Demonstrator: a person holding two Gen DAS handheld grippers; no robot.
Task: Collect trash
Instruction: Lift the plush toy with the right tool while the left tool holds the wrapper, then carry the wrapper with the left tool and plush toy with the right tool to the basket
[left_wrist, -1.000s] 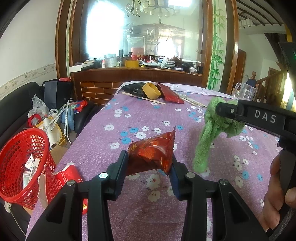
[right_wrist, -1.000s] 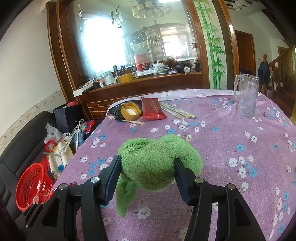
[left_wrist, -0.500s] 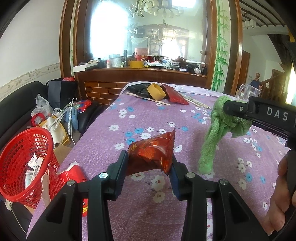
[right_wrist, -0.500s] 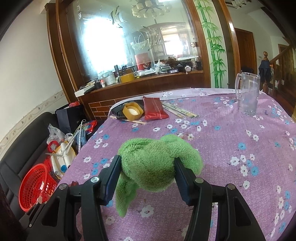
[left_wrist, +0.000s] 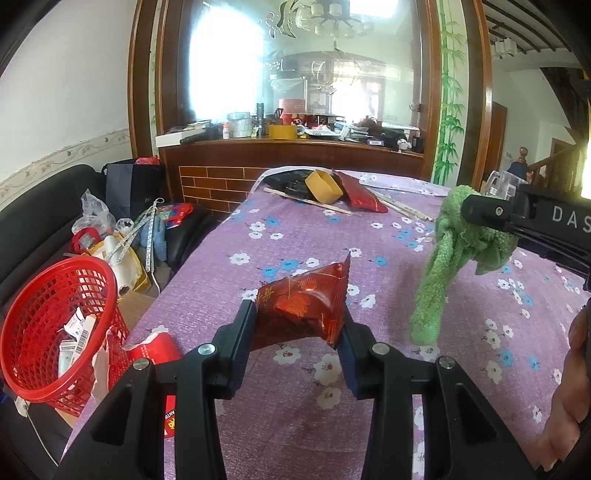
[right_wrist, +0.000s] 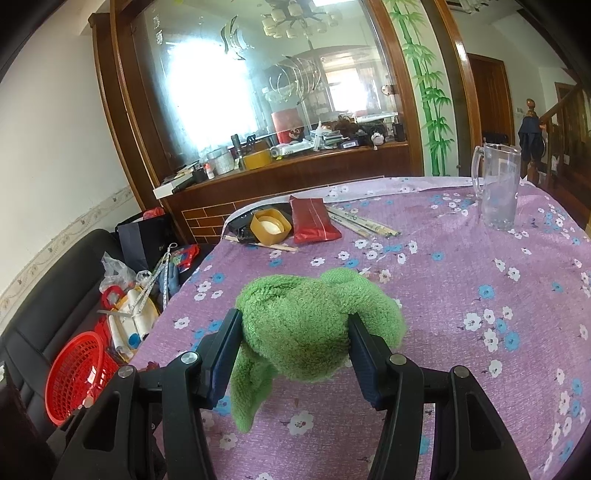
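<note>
Left wrist view: my left claw (left_wrist: 297, 325) pinches red wrapper (left_wrist: 304, 310), right of red basket (left_wrist: 55, 325) | light, crinkly, slippery; hold mid-body | right claw (right_wrist: 293, 345) clamps green cloth (right_wrist: 306, 328).

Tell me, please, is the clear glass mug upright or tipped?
Upright: the clear glass mug stands on its base on the purple floral tablecloth, mouth up.

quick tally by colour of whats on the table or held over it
red: 2, snack wrapper in the left gripper, flat packet
green: 1, cloth in the right gripper
yellow: 1, tape roll
clear: 1, mug
total: 5
</note>
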